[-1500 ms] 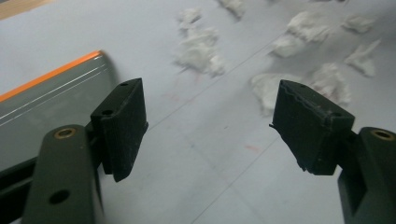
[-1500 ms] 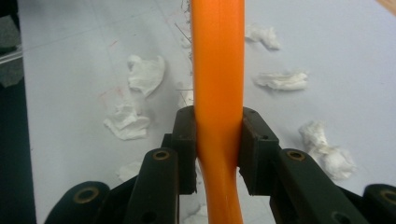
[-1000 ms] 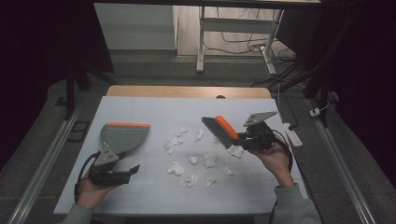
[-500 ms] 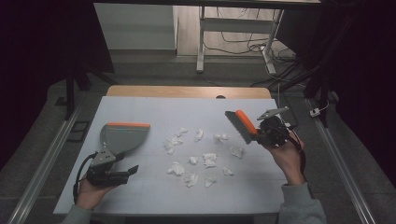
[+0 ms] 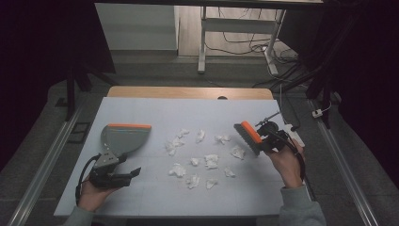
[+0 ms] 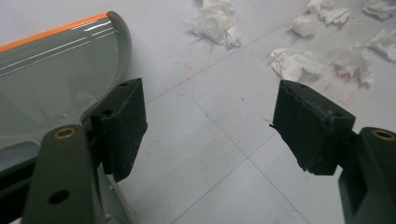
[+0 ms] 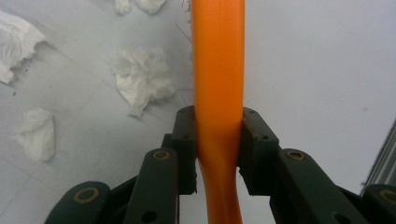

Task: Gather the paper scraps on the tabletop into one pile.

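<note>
Brush [image 5: 248, 137], orange-backed, sits right of centre in the high view, clamped by its handle in the right gripper [image 5: 267, 140]; the right gripper view shows both jaws pressed tight against the orange handle [image 7: 218, 93]. Its bristle side faces the scraps just to its left. Paper scraps [image 5: 211, 160], about a dozen white crumpled bits, lie scattered over the middle of the bench [image 5: 155, 197], all apart from one another and none gathered into a pile. One scrap [image 5: 237, 152] lies just beside the brush head. Farther left, the dustpan [image 5: 123, 138] rests flat on the bench, its orange lip toward the upper edge of the frame, with nothing inside it that I can see. The left gripper [image 5: 123, 174] lies at the pan's handle end, its jaws spread wide, the pan beside one pad [image 6: 122, 122] and bare bench between them. Sweeping looks barely started: every scrap remains to be brushed together and into the pan.
</note>
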A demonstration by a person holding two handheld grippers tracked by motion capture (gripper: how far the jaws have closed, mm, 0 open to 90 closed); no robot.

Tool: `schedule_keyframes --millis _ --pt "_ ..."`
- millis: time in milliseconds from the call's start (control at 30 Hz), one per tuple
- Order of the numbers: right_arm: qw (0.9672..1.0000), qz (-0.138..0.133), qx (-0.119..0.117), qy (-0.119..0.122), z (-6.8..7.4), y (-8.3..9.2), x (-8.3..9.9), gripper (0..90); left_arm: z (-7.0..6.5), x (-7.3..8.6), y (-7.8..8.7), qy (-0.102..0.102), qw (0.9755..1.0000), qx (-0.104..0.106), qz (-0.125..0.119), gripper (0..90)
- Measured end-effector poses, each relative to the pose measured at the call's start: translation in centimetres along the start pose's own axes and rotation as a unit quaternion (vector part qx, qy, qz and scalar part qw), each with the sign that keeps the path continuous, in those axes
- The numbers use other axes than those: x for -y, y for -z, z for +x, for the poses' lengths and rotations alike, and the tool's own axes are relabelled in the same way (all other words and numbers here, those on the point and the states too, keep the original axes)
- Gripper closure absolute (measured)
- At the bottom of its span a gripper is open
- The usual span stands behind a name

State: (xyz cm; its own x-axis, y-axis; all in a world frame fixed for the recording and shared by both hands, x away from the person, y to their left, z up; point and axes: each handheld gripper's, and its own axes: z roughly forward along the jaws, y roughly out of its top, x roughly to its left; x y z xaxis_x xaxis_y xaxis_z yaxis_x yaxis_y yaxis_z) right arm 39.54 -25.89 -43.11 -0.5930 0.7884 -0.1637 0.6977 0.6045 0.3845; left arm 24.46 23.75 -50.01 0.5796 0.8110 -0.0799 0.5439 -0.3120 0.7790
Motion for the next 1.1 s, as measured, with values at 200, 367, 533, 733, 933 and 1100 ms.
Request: schedule_keyframes --millis 200,367,533,733,933,1100 --pt "0.9995 0.017 -0.025 0.001 1.7 -1.3 -0.9 71.0 0.0 0.0 -0.1 -0.003 1.0000 0.000 0.003 26.6" --pt "0.9986 0.021 -0.039 0.030 4.1 -1.6 -1.9 71.1 0.2 0.1 -0.2 0.002 1.0000 -0.002 0.005 26.8" --pt "0.9889 -0.023 -0.144 0.029 5.1 -1.3 -2.6 71.0 0.2 0.1 -0.2 0.001 1.0000 -0.001 0.006 26.9" --pt "0.9914 -0.081 -0.103 0.010 3.3 -0.2 -2.6 71.0 0.3 0.2 -0.2 0.004 1.0000 -0.002 0.005 27.1" --pt "0.9947 -0.075 -0.070 -0.002 1.2 -1.5 -3.5 71.0 0.4 0.0 -0.5 0.002 0.9999 -0.002 0.011 27.1" --pt "0.9977 -0.045 -0.048 0.019 0.3 -2.6 -5.7 71.0 0.3 0.0 -0.3 0.000 1.0000 0.000 0.006 27.2"
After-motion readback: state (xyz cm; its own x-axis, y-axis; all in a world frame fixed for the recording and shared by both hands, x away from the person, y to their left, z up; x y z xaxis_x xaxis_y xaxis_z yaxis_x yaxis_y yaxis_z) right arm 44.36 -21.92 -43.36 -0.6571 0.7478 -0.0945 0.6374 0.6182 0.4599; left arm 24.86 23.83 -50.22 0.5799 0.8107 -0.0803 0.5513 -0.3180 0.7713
